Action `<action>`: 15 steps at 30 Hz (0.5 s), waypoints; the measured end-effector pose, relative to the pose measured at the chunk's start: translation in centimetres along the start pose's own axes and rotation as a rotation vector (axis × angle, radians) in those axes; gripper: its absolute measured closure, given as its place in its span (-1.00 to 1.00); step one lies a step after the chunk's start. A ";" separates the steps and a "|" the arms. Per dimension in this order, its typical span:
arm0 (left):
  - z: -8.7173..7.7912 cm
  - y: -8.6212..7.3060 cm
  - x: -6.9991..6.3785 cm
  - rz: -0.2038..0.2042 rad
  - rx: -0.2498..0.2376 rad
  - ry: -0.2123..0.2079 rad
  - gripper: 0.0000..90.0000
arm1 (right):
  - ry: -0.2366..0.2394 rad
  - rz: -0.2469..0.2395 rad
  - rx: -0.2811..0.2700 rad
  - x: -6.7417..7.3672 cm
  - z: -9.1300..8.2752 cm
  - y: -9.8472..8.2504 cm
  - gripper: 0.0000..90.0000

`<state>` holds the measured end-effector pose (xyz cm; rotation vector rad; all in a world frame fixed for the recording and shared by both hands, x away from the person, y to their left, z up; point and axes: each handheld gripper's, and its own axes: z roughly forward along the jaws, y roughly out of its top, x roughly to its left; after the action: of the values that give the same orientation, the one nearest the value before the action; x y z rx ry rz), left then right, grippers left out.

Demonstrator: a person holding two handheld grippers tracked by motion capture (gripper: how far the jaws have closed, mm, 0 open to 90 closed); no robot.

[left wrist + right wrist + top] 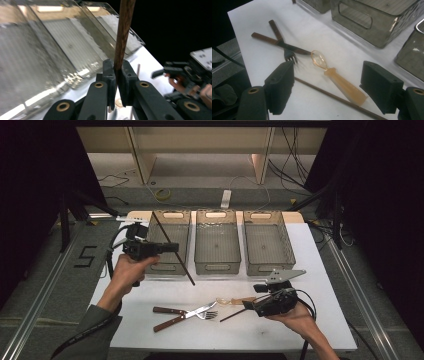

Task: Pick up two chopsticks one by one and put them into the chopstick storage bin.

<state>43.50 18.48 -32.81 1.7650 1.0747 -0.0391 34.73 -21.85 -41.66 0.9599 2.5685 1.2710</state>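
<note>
From the high view, the left gripper (172,247) pinches a thin dark chopstick (173,248) near its middle and holds it up over the left bin (170,241). The stick slants, one end above the bin and one end over the table (320,265). It looks light and stiff, and smooth enough to slip or swing, so a hold near the middle seems best. The right gripper (248,301) hangs low over a spoon (231,301) and a second stick (234,314), with a fork (186,315) and a knife (176,311) crossed beside them. In the left gripper view, the two black jaws squeeze tight on the chopstick (122,37), and you can see its brown wood grain, which the high view is too far off to show. The bins (62,42) lie behind it. In the right gripper view, the jaws stand wide apart with nothing pressed between them. Under them lie the see-through spoon (337,77), which looks light and slippery, and the second stick (332,96) crossing beneath its handle.
</note>
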 end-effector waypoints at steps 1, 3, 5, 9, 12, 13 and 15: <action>-0.1 0.4 0.2 -0.003 -0.001 0.007 0.87 | 0.001 0.001 0.000 0.0 -0.1 -0.1 -0.39; -0.3 1.2 0.6 -0.008 -0.006 0.025 0.87 | 0.001 0.005 -0.001 -0.2 -0.3 -0.3 -0.39; -0.4 2.0 0.9 -0.010 -0.008 0.045 0.87 | -0.003 0.010 0.000 -0.2 -0.3 -0.4 -0.41; -0.5 3.4 1.4 -0.017 -0.001 0.060 0.87 | -0.004 0.011 0.006 -0.3 -0.3 -0.7 -0.45; -0.3 4.1 1.6 -0.020 0.005 0.082 0.87 | -0.003 0.016 0.012 -0.3 -0.3 -0.8 -0.46; -0.2 4.4 1.8 -0.020 0.010 0.095 0.87 | -0.002 0.016 0.012 -0.3 -0.3 -0.8 -0.46; 0.1 4.7 2.2 -0.030 0.019 0.116 0.87 | -0.004 0.012 0.013 -0.3 -0.3 -0.9 -0.47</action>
<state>48.03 19.50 -30.44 1.7859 1.1877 0.0357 34.43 -22.60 -42.19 0.9809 2.5758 1.2555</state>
